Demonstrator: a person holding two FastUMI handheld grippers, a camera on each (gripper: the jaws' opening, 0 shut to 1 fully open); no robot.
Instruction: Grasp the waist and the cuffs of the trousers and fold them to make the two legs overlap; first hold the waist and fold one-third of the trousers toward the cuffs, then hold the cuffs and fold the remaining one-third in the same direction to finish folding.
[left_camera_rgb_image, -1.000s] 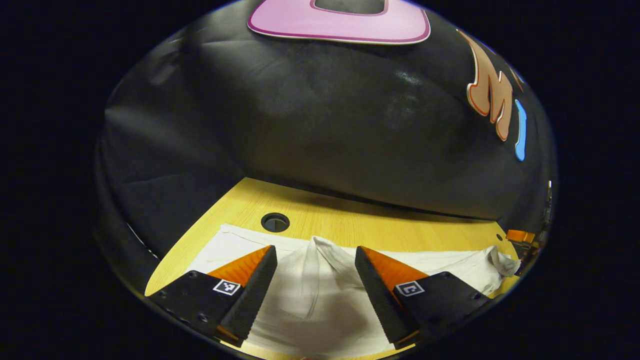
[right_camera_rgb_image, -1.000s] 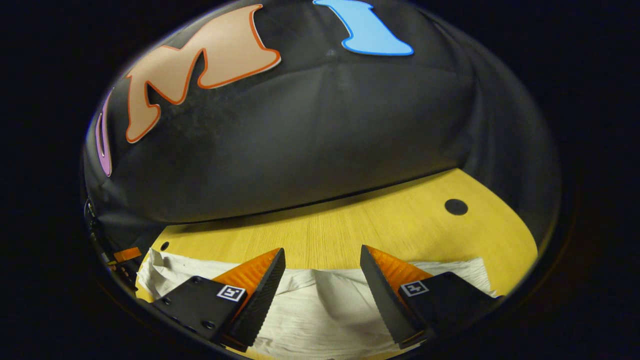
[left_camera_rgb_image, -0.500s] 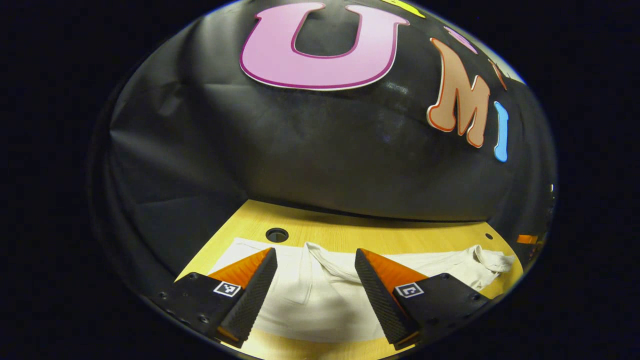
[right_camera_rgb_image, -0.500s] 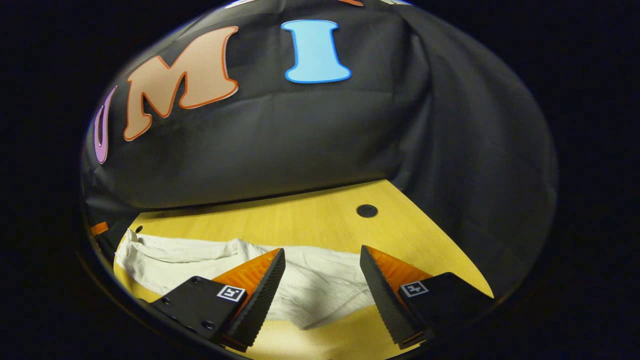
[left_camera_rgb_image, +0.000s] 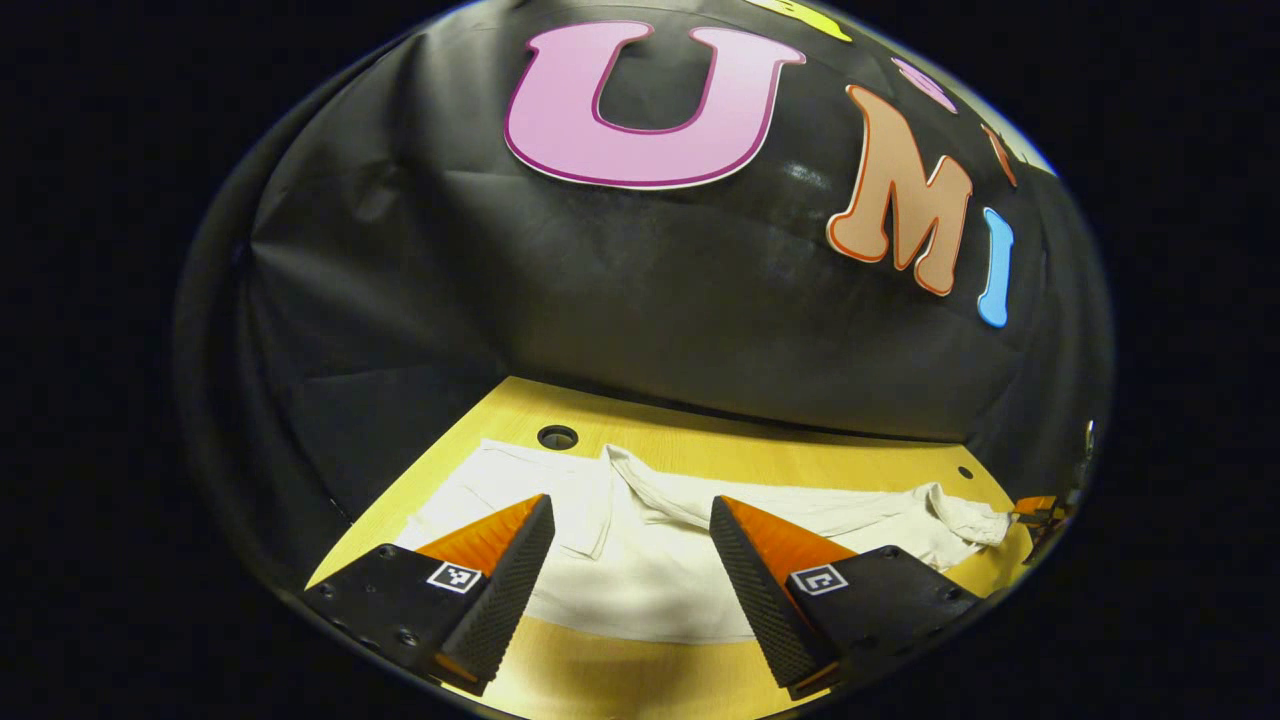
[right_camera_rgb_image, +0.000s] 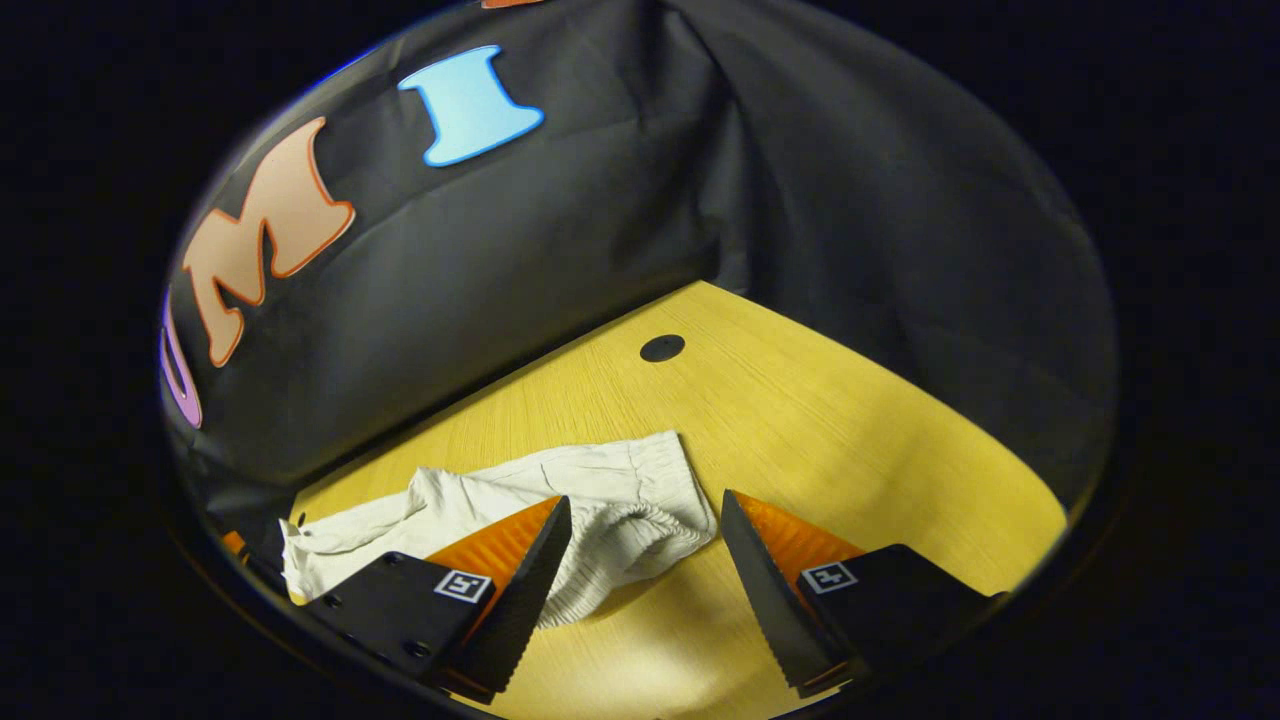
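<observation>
White trousers (left_camera_rgb_image: 640, 570) lie flat on the yellow wooden table (left_camera_rgb_image: 700, 455), running from the left to a bunched end (left_camera_rgb_image: 960, 505) at the right. My left gripper (left_camera_rgb_image: 630, 505) hovers open above their near left part, nothing between its fingers. In the right gripper view the gathered elastic waist (right_camera_rgb_image: 640, 515) of the trousers (right_camera_rgb_image: 470, 505) lies just ahead of my right gripper (right_camera_rgb_image: 645, 500), which is open and holds nothing. The left finger (right_camera_rgb_image: 510, 590) hides part of the cloth. The rest trails off to the left.
The table has a round cable hole (left_camera_rgb_image: 557, 437) behind the trousers' left end and another hole (right_camera_rgb_image: 661, 348) beyond the waist. The black booth cloth closes the back and sides. Bare wood (right_camera_rgb_image: 860, 440) lies right of the waist. An orange part (left_camera_rgb_image: 1035, 508) shows at the far right edge.
Both grippers have drawn back from the trousers, which were under their fingers and now lie ahead. The raised fold in the left gripper view has dropped flat. The right gripper has swung towards the waist end.
</observation>
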